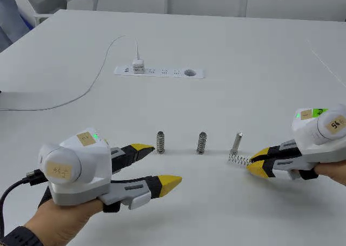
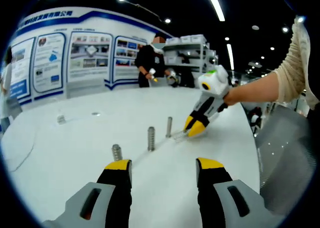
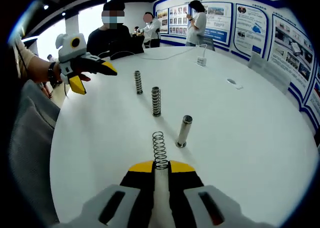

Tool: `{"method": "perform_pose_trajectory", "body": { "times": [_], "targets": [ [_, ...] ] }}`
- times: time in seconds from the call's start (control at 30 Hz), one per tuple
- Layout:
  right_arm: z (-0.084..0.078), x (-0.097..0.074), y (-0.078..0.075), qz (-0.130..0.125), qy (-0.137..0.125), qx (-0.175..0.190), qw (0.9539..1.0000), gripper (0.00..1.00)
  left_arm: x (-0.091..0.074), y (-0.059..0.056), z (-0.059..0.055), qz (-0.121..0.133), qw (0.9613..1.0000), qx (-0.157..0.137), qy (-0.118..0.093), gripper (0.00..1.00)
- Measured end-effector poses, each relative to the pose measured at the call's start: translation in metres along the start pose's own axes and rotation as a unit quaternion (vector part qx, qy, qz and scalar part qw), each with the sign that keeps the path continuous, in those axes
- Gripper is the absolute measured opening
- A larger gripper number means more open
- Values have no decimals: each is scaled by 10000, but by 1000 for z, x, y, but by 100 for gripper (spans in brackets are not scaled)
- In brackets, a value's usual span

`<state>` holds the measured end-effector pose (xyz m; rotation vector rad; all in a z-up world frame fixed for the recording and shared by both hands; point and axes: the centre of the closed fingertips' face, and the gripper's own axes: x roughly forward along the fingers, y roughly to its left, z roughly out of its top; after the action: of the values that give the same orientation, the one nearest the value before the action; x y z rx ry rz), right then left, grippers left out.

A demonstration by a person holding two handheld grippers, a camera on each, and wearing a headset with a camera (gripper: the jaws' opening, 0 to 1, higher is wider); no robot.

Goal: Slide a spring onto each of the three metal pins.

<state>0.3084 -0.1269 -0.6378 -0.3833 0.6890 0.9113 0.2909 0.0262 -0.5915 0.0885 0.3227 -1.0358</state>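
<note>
Three metal pins stand in a row on the white table [image 1: 227,51]. The left pin [image 1: 160,142] and the middle pin [image 1: 201,143] each carry a spring. The right pin [image 1: 237,143] is bare metal. My right gripper [image 1: 254,164] is shut on one end of a loose spring [image 1: 238,159], which lies near the foot of the bare pin [image 3: 183,131]. In the right gripper view the spring [image 3: 159,149] sticks out from the yellow tips. My left gripper [image 1: 157,166] is open, holds nothing, and hovers in front of the left pin [image 2: 117,152].
A white power strip [image 1: 159,71] with a plugged charger [image 1: 138,65] and a grey cable [image 1: 81,94] lies farther back on the table. Several people stand by display boards beyond the table [image 3: 125,27]. A chair [image 1: 43,0] stands at the far left corner.
</note>
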Motion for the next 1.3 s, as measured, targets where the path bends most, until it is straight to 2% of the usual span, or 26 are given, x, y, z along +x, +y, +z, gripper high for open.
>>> {"method": "perform_pose_trajectory", "body": {
  "times": [0.43,0.87,1.3],
  "targets": [
    [30,-8,18,217,-24,-502,9985,11,16,-13,7,-292,9994,208,18,50],
    [57,-12,42,525,-50,-966,9939,11,31,-26,15,-534,9976,446,11,49],
    [70,-11,64,883,29,-1326,9872,11,35,-35,18,-716,9957,583,10,45]
  ]
}}
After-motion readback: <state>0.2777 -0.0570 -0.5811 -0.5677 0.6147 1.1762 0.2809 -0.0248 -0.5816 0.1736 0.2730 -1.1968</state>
